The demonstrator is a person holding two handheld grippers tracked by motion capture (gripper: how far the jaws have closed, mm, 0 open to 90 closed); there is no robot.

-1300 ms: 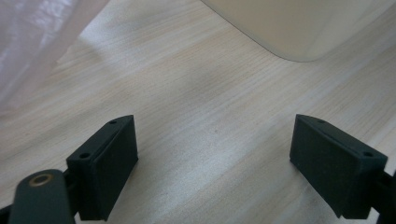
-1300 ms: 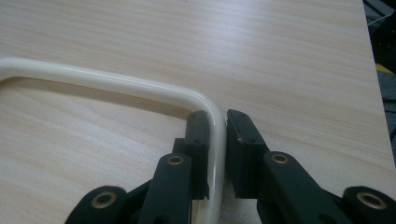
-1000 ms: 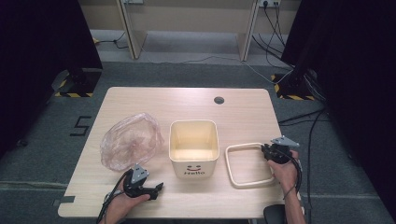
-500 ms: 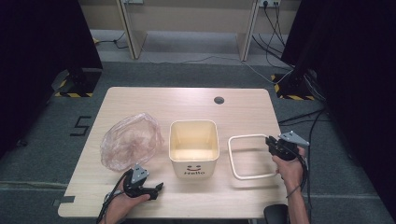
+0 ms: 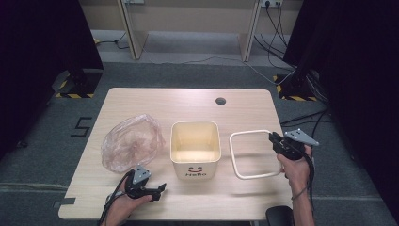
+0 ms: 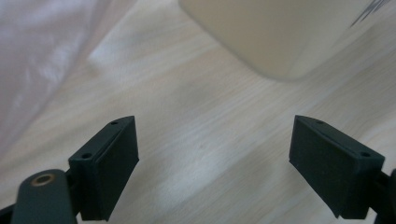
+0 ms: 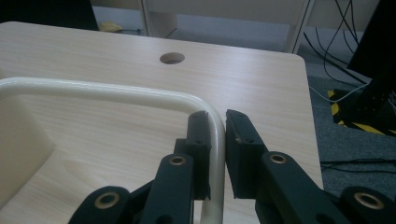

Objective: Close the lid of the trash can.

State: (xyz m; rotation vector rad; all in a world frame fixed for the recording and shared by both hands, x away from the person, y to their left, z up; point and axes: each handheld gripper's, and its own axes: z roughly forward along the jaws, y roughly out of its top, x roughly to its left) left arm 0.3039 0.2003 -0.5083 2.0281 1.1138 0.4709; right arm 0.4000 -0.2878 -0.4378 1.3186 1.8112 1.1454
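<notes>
1. Two jaws of your right tongs (image 7: 216, 140) clamp the cream square frame (image 5: 249, 155) at its right side, beside the cream bin (image 5: 195, 148).
2. Your left tongs (image 6: 215, 163) gape wide over bare bench (image 5: 244, 106), holding nothing.

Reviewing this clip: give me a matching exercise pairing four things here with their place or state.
1. cream frame
2. plastic bag
3. bin
4. left gripper

A. crumpled, on the table's left part
B. jaws apart, nothing between them
C. clamped in the right gripper
D. upright at the middle, smiley on its front

Pairs: 1-C, 2-A, 3-D, 4-B
</notes>
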